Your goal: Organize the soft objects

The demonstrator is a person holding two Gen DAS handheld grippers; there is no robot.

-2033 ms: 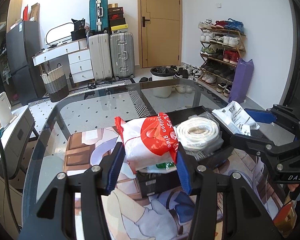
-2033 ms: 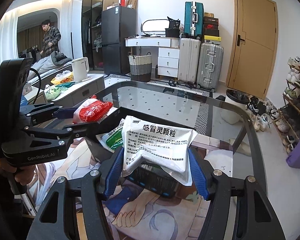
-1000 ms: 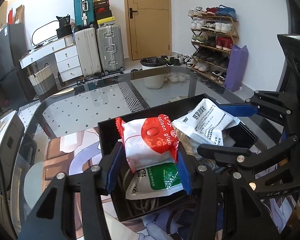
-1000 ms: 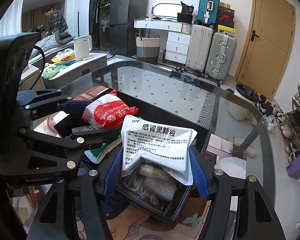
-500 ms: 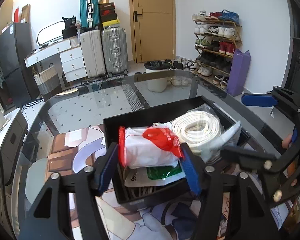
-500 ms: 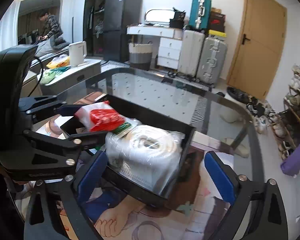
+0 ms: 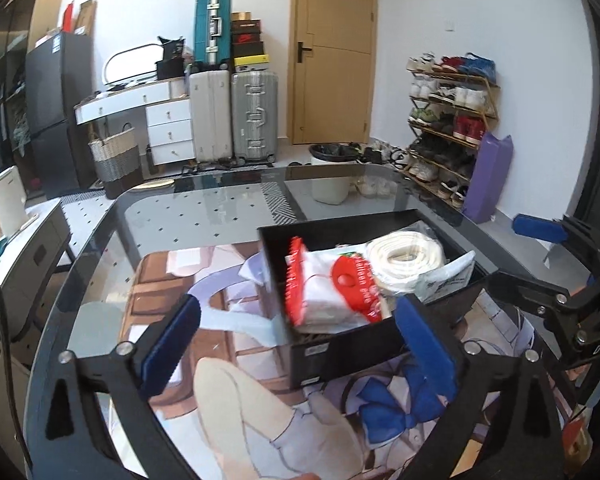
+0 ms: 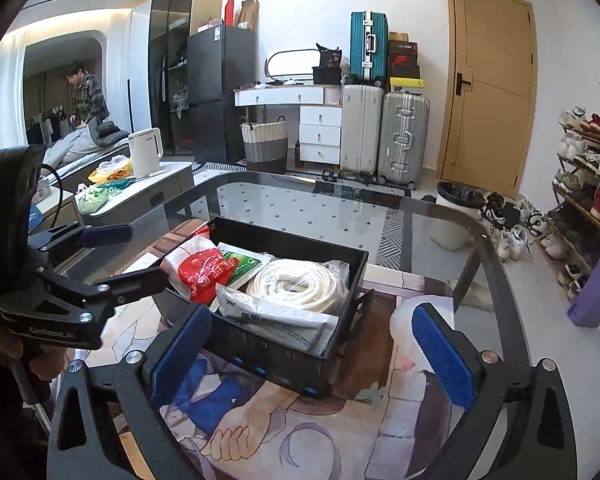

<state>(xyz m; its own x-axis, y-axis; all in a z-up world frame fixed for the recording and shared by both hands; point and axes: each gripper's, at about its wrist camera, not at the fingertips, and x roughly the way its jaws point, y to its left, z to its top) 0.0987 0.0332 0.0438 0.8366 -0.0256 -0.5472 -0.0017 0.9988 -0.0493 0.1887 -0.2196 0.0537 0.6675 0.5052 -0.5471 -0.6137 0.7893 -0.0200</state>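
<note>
A black bin (image 7: pixel 342 354) (image 8: pixel 284 354) stands on the printed mat. In it lie a red-and-white pouch (image 7: pixel 332 294) (image 8: pixel 198 274), a bagged coil of white cord (image 7: pixel 406 258) (image 8: pixel 298 286), a white medicine packet (image 8: pixel 276 316) (image 7: pixel 446 278) and a green sachet (image 8: pixel 240 260). My left gripper (image 7: pixel 300 340) is open and empty, just in front of the bin. My right gripper (image 8: pixel 310 350) is open and empty, at the bin's near wall.
The glass table (image 7: pixel 204 216) carries an anime-print mat (image 7: pixel 236 404) (image 8: pixel 300 432). Suitcases (image 8: pixel 382 132), a white dresser (image 8: pixel 300 120), a wooden door (image 8: pixel 488 88), a shoe rack (image 7: pixel 448 128), a side counter with a kettle (image 8: pixel 146 154) and a person (image 8: pixel 86 96) are around it.
The left gripper opened and let the red-and-white pouch drop into the bin. The right gripper released the white packet into the bin earlier, and both drew back.
</note>
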